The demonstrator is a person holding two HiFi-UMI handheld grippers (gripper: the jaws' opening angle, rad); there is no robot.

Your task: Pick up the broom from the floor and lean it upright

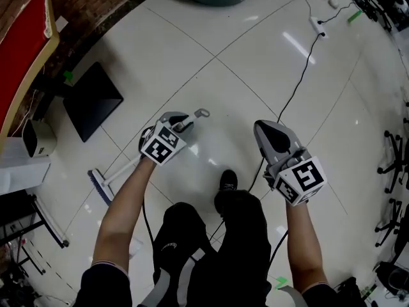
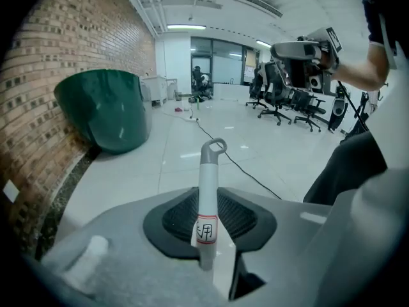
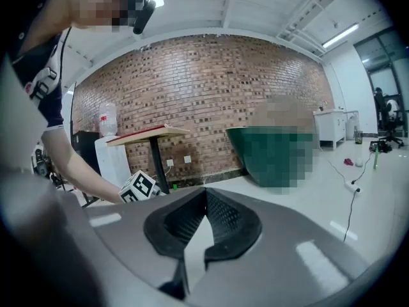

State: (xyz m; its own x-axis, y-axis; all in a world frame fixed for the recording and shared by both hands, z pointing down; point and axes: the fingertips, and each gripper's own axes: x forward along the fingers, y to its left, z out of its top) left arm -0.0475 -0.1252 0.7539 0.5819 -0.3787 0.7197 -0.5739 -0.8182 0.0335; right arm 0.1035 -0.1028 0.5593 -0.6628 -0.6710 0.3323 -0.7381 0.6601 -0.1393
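While the left tool [image 1: 186, 121] grips broom [image 2: 209, 171], bin [image 2: 105, 117] contents are unseen.

My left gripper [image 1: 185, 121] is clamped on the broom handle [image 2: 206, 197], angled downward — my right gripper [image 1: 263, 132] sits closed and empty, nearly level, both forearms [image 1: 124, 203] stretched forward.

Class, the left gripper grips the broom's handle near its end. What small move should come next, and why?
Probably lift the left gripper higher, tipping the broom upright: its jaws clamp the handle's top, while the brush head sits on the floor.
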